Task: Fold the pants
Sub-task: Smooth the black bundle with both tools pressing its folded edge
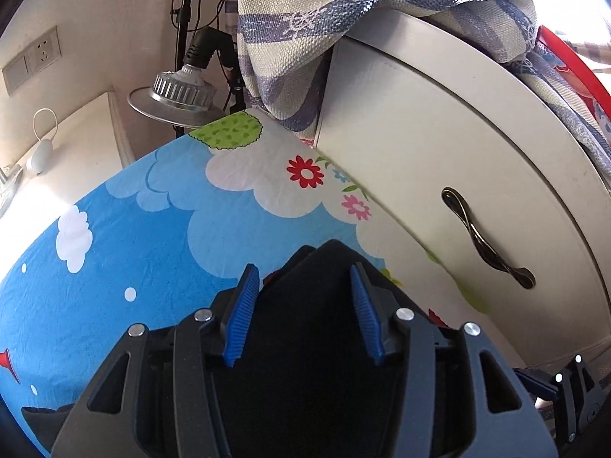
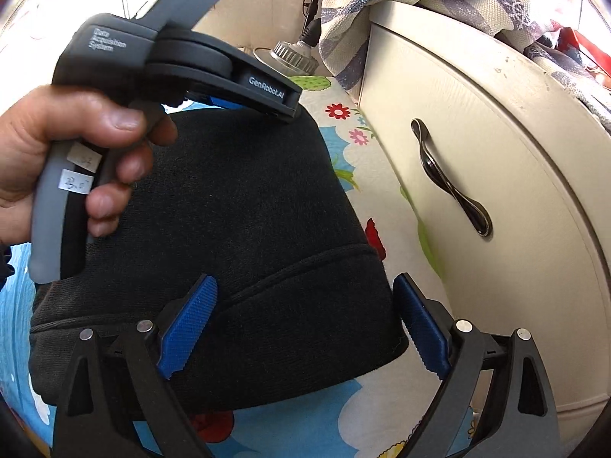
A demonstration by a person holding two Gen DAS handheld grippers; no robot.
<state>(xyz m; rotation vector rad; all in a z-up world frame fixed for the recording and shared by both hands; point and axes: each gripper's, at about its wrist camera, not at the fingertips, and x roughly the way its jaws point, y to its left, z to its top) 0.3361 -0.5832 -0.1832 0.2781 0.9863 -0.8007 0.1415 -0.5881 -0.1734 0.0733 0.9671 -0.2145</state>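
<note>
Both our grippers, left (image 1: 301,290) and right (image 2: 305,316), hover with jaws parted and empty over the folded black pants (image 2: 236,210) on the bed (image 1: 126,236); next we would smooth or lift away.

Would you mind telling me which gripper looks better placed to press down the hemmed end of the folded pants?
Probably the right gripper: its open jaws straddle the hemmed end of the black pants, while the left gripper sits at the far end.
</note>
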